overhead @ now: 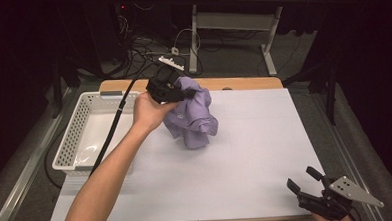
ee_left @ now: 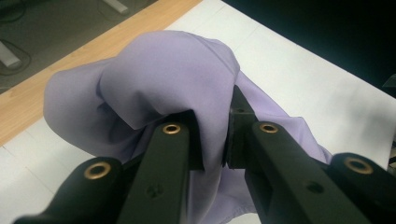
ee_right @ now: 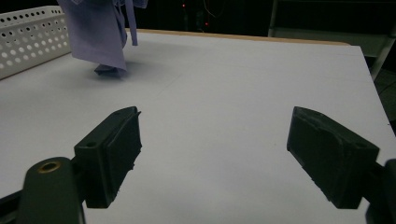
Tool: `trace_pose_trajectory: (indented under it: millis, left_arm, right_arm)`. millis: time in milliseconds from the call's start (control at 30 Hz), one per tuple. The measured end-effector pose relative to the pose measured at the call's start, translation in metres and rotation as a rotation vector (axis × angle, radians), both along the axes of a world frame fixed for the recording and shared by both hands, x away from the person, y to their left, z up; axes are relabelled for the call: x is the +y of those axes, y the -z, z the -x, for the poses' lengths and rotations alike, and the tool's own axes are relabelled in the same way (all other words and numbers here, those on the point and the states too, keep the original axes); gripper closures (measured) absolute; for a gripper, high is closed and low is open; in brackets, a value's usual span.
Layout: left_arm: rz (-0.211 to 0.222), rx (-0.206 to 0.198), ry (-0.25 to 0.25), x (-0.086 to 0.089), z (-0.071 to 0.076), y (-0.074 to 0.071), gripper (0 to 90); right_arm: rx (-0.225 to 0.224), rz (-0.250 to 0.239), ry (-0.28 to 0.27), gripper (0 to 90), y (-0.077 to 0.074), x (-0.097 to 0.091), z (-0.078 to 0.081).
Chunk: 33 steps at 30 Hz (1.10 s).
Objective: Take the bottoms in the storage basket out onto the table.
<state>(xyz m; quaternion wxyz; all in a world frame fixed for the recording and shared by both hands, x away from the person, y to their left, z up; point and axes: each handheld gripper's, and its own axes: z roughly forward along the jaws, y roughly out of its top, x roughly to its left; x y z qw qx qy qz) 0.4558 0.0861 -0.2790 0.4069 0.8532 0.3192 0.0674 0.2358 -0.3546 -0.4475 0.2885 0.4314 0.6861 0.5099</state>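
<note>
A crumpled lilac cloth point(overhead: 192, 115) hangs above the white table point(overhead: 246, 158), near its far left part. My left gripper point(overhead: 186, 94) is shut on the cloth's top, held up by a hand. In the left gripper view a fold of the cloth point(ee_left: 159, 79) is pinched between the two black jaws, the gripper point(ee_left: 215, 140) seen from behind. From the right gripper view the cloth point(ee_right: 100, 32) hangs with its lowest tip touching the table. My right gripper point(overhead: 302, 181) rests at the table's near right corner, and its gripper point(ee_right: 212, 154) stands wide open with nothing in it.
A white perforated basket point(overhead: 79, 128) sits at the table's left edge, close beside the cloth; its wall point(ee_right: 28, 39) is at the left in the right gripper view. A wooden strip point(overhead: 243, 82) runs along the far edge. Cables and desk legs lie on the floor beyond.
</note>
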Motion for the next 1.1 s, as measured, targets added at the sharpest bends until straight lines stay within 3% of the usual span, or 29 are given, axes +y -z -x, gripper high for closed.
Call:
trace_pose_trajectory:
  millis: [333,767,1100]
  left_arm:
    - [-0.005,0.012,-0.016,-0.006,-0.007,0.014,79.6]
    - [-0.004,0.066,-0.021,-0.014,-0.021,0.043,79.5]
    - [0.007,0.086,-0.033,-0.014,-0.025,0.053,79.4]
  right_arm:
    - [0.001,-0.001,-0.001,18.4,0.0,0.0,0.0]
    - [-0.002,0.004,-0.002,18.6,0.0,0.0,0.0]
    - [-0.005,0.011,-0.008,18.8,0.0,0.001,0.001]
